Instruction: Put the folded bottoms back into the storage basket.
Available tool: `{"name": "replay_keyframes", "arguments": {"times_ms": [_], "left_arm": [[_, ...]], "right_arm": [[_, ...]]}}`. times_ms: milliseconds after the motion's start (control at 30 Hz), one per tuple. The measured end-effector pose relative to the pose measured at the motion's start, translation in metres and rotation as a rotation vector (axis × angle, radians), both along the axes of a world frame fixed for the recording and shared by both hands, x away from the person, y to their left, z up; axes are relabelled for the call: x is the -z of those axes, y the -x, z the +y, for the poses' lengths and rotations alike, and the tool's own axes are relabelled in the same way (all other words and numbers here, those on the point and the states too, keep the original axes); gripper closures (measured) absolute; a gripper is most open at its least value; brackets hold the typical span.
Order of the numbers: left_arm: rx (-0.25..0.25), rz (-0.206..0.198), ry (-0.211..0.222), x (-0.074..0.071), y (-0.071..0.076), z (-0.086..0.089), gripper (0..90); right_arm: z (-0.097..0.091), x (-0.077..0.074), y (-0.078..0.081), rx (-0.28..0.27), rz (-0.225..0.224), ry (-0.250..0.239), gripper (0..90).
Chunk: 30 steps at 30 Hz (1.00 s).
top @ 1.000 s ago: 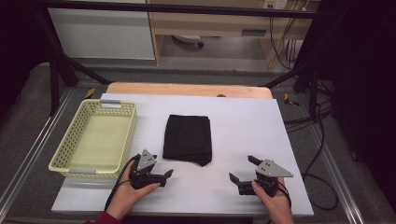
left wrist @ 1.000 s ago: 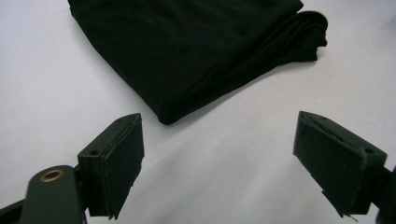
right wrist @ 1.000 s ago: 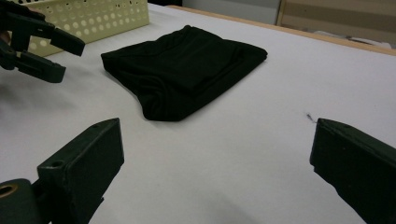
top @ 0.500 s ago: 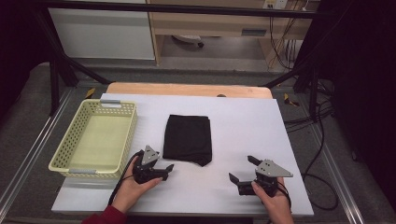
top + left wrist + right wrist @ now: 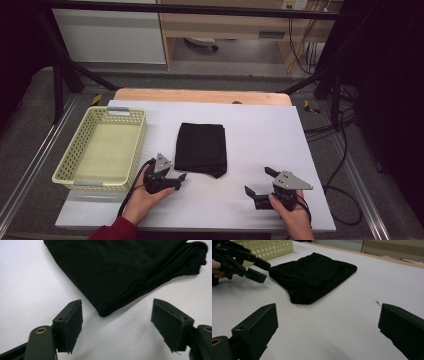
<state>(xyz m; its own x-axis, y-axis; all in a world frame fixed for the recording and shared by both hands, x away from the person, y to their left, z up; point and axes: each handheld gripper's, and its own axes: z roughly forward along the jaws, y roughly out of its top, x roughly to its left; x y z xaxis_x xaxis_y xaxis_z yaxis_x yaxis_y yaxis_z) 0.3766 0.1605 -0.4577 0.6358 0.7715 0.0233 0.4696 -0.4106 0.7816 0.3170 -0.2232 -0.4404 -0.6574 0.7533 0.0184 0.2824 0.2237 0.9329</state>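
Pale yellow perforated basket (image 5: pixel 101 148) sat at the left of the white table (image 5: pixel 260 130), long side running away from the person, nothing visible inside it. Just right of the basket's near corner, the left hand (image 5: pixel 142 195) held the left gripper (image 5: pixel 180 181) low over the table, jaws spread wide and aimed right toward the near left corner of the folded black cloth (image 5: pixel 201 148). In the left gripper view the cloth (image 5: pixel 120 272) corner lay between and a bit ahead of the two jaws, not touching either; nothing gripped. Cloth lay flat near the table's middle, roughly rectangular, with a bunched, thicker fold along its near right corner. Farther right and nearer the person, the right hand (image 5: pixel 292 215) held the right gripper (image 5: pixel 259 181) with jaws also wide apart, pointing left and away, well apart from the cloth. Right gripper view showed bare white table between its jaws, the cloth (image 5: pixel 312 277) beyond them, the left gripper (image 5: pixel 260 271) at upper left with its jaw tips just beside the cloth's edge, and the basket (image 5: pixel 269 248) behind. Small dark mark (image 5: pixel 377 302) on the table near the right jaw.
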Motion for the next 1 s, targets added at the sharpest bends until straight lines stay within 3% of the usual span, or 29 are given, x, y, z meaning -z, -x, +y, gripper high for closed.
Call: {"name": "replay_keyframes", "arguments": {"times_ms": [167, 300, 433, 667, 833, 1000], "left_arm": [[-0.005, 0.005, -0.004, 0.0004, -0.0045, -0.0007, 32.2], [0.004, 0.036, -0.018, 0.0018, -0.0087, -0.0025, 35.7], [-0.003, 0.033, -0.022, 0.0016, -0.0099, -0.0033, 39.3], [0.005, 0.02, -0.026, 0.0013, -0.0102, -0.0045, 57.8], [-0.02, 0.014, -0.031, 0.0011, -0.0092, -0.0058, 72.9], [-0.03, 0.01, -0.027, 0.0013, -0.0098, -0.0071, 81.2]], "right_arm": [[-0.0003, 0.0006, -0.0006, 0.001, 0.003, -0.002, 2.9], [0.0002, 0.0008, -0.0006, 0.0, 0.006, -0.003, 2.9], [0.0, 0.001, -0.0006, 0.0, 0.01, -0.004, 2.8], [0.001, 0.0015, -0.0011, -0.003, 0.012, 0.001, 2.8], [0.0015, 0.0017, -0.0011, -0.007, 0.014, 0.001, 2.7], [0.0025, 0.0018, -0.0011, -0.007, 0.017, 0.007, 2.6]]}}
